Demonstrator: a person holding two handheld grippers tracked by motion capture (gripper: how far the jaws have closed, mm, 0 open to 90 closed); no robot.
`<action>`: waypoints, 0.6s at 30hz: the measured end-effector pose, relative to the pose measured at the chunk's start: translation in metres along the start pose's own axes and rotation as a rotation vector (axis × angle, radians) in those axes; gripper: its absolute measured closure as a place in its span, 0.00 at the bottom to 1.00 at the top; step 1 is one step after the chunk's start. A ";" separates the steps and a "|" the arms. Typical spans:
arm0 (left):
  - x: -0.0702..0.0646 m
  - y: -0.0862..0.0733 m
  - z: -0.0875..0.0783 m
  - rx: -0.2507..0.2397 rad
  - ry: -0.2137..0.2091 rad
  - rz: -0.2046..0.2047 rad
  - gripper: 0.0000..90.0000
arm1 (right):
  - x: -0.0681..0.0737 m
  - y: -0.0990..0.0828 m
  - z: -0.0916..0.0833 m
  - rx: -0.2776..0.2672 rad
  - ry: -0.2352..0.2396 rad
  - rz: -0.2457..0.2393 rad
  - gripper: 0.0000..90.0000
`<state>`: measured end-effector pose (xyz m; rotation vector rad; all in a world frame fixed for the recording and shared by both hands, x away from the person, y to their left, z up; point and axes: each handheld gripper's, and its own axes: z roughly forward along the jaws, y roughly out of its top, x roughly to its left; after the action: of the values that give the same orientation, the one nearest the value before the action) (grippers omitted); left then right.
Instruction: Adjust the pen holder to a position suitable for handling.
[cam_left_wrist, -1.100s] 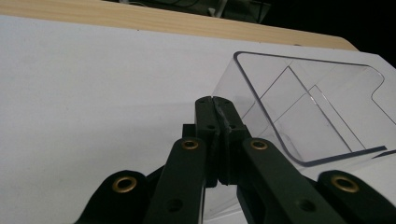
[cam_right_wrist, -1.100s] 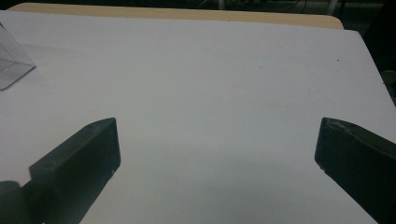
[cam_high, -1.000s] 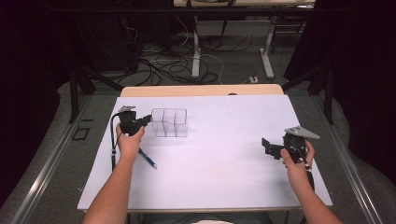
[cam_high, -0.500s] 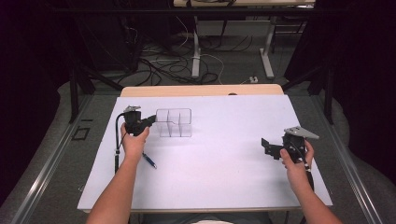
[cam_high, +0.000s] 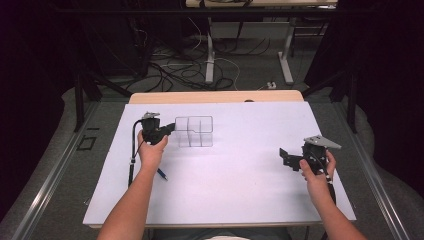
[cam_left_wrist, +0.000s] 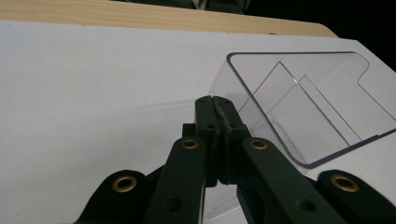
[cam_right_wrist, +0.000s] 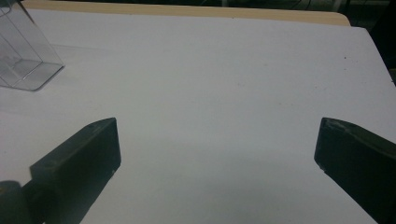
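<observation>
A clear plastic box with compartments (cam_high: 194, 131) stands on the white table top (cam_high: 240, 190), left of the middle and toward the back. My left gripper (cam_high: 169, 129) is at the box's left end with its jaws shut. In the left gripper view the closed tips (cam_left_wrist: 215, 100) rest against the near corner of the clear box (cam_left_wrist: 308, 102); no wall shows between the pads. My right gripper (cam_high: 286, 156) hovers over the right side of the table, far from the box. Its jaws stand wide open (cam_right_wrist: 217, 149) with bare table between them.
A blue pen (cam_high: 161, 174) lies on the table beside the left forearm. A wooden strip (cam_high: 215, 96) runs along the table's far edge. Behind it are cables and desk legs on the floor. The clear box (cam_right_wrist: 23, 51) sits at the upper left of the right gripper view.
My left hand has moved to the right, and the clear box has slid right with it. The right hand and its gripper have stayed put.
</observation>
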<state>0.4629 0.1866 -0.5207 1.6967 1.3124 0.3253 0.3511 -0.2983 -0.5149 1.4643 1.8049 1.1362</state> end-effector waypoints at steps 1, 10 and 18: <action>-0.002 0.000 0.001 0.003 -0.001 0.003 1.00 | 0.000 0.000 0.000 0.000 0.000 0.000 0.00; -0.016 0.002 0.009 0.006 -0.007 0.009 1.00 | 0.000 0.000 0.000 -0.001 0.002 0.000 0.00; -0.025 0.003 0.015 0.013 -0.011 0.010 1.00 | -0.001 0.000 0.000 -0.002 0.003 -0.010 0.00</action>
<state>0.4649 0.1579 -0.5183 1.7136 1.3014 0.3135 0.3513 -0.2990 -0.5149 1.4518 1.8106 1.1362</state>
